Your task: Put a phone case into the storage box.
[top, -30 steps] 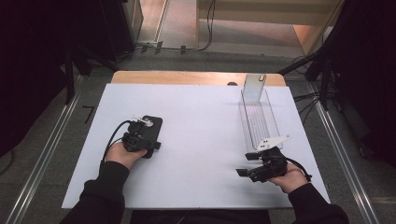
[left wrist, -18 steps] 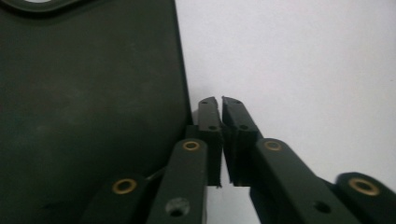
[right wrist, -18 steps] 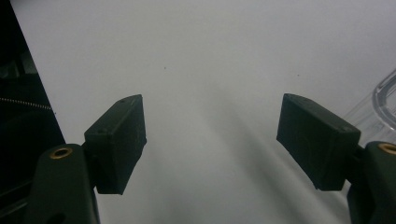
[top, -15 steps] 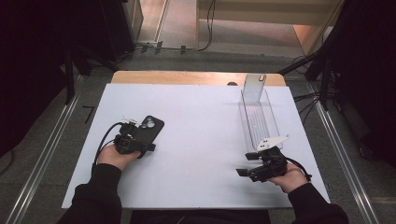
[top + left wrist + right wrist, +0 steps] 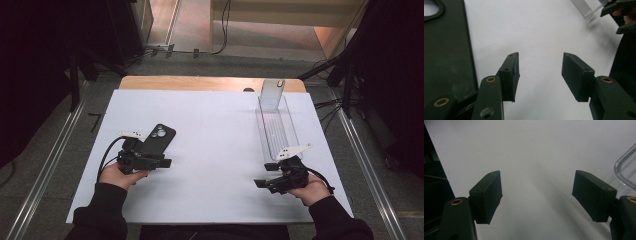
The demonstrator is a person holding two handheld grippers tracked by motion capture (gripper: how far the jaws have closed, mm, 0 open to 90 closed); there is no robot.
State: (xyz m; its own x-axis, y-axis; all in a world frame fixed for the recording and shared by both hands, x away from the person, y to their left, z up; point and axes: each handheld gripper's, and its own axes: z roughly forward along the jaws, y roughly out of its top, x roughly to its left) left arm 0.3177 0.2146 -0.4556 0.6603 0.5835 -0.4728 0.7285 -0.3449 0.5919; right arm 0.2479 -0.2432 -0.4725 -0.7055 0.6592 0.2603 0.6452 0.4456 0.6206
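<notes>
A black phone (image 5: 160, 137) lies face down on the white table top (image 5: 215, 130), camera ring at its far end. My left gripper (image 5: 165, 161) sits just nearer than the phone and points right. In the left gripper view the phone (image 5: 446, 50) lies left of the jaws. The left gripper (image 5: 540, 58) is open; its jaws have just been opening and only bare table shows between them. My right gripper (image 5: 264, 176) rests at the near right, pointing left. In the right gripper view the right gripper (image 5: 536, 185) is open over bare table.
A clear plastic box (image 5: 276, 127) stands lengthwise at the right, just beyond the right gripper, with an upright clear tab at its far end. Its corner (image 5: 626, 168) shows in the right gripper view. Metal rails run along both table sides.
The left gripper has let go of the phone, opened its jaws and drawn back toward the person and a little left. The phone stays on the table. The right hand has not moved.
</notes>
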